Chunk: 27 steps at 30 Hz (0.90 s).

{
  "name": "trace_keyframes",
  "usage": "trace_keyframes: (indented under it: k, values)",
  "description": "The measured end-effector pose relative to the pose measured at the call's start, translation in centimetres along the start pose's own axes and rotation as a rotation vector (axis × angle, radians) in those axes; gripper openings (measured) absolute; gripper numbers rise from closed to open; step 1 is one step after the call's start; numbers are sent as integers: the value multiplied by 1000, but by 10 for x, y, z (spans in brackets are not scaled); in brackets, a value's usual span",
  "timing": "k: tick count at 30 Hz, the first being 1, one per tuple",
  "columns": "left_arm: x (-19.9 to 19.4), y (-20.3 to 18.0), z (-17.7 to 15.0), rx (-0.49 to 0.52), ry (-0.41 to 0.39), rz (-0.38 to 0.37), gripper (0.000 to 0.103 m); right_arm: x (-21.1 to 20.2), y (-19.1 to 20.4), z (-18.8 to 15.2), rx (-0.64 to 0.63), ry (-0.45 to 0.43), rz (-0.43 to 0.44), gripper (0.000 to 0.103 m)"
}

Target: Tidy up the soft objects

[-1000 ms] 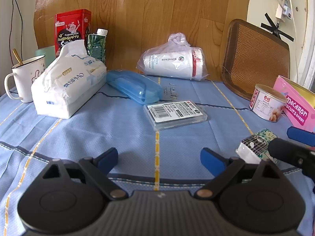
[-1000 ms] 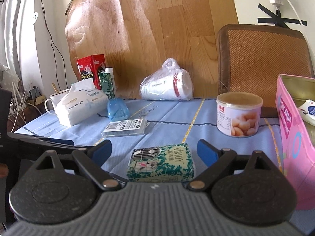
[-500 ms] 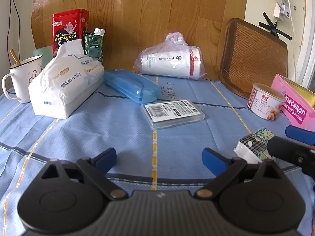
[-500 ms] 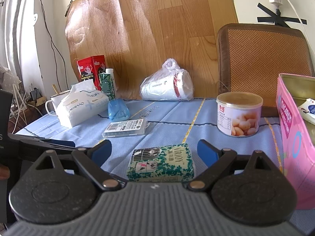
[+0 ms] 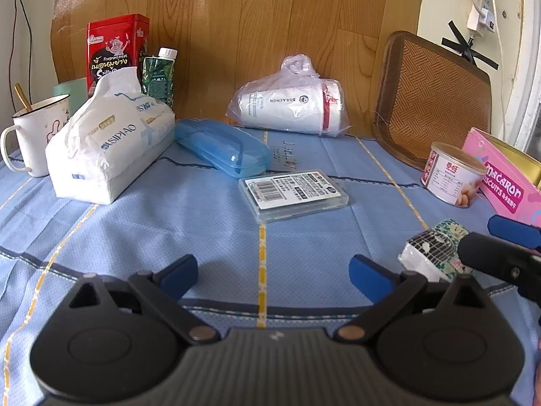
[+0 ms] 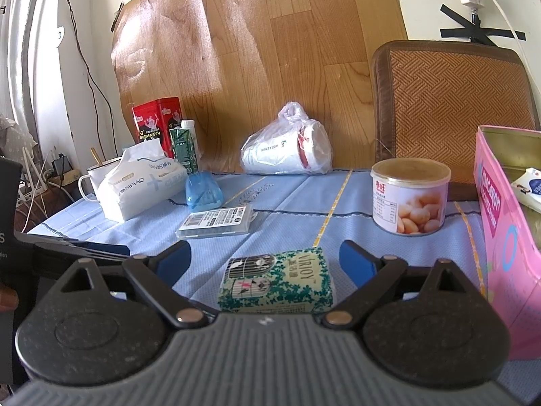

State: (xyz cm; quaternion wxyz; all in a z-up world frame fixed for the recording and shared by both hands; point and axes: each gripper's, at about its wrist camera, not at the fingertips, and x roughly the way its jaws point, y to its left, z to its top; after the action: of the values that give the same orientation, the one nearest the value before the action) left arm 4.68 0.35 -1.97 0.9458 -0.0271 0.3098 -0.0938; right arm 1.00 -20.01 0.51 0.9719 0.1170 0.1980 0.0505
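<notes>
Only the right wrist view shows the green tissue pack [image 6: 276,282] lying untouched between the open right tool [image 6: 265,258]; left tool [image 5: 273,272] is opening over bare counter [image 5: 203,223].

Right tool [image 6: 265,258] jaws wide apart, small green tissue pack [image 6: 275,282] lying between them on the desk [image 6: 297,203], pads not touching it. Pink tin [image 6: 503,237] just right.
</notes>
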Motion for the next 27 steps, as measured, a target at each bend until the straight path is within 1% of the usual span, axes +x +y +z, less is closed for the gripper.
trace_keyframes:
  k: [7,27]
  values:
    - [1,-2,0,4,3,-6,102,0,-1,0,0,-1,0,97]
    - [1,-2,-1,8,6,-9,102,0,0,0,1,-8,3,97]
